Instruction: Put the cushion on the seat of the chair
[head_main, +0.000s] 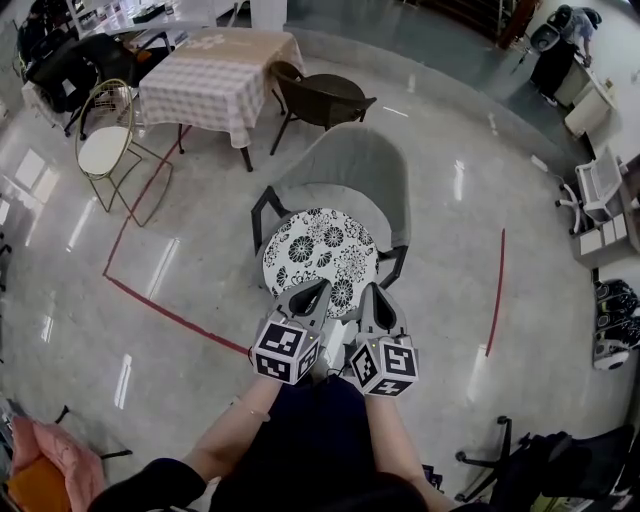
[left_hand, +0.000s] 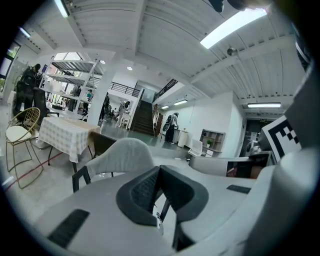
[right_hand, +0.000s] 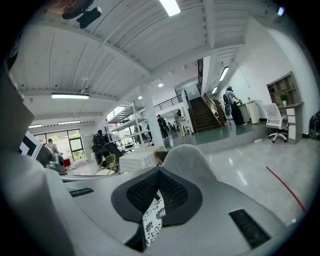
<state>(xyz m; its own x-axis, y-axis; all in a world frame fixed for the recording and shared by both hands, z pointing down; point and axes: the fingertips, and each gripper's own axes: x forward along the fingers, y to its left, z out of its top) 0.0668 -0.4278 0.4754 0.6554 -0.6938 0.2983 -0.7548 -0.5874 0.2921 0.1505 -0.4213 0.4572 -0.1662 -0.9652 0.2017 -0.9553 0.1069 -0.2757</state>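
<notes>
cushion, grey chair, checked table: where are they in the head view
cushion (head_main: 320, 252), head view, middle of patterned top
grey chair (head_main: 350, 168), head view, curved backrest
checked table (head_main: 215, 72), head view, cloth top

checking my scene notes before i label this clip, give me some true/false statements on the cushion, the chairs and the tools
1. The cushion has a black-and-white floral print. True.
2. Just one tool grips the cushion. False: the left tool and the right tool are both shut on its near edge.
3. The cushion is at a grey chair. True.
4. The checked-cloth table stands to the right of that chair. False: in the head view it is beyond the chair, to the left.
5. The gold wire chair has a black seat. False: its seat is white.
</notes>
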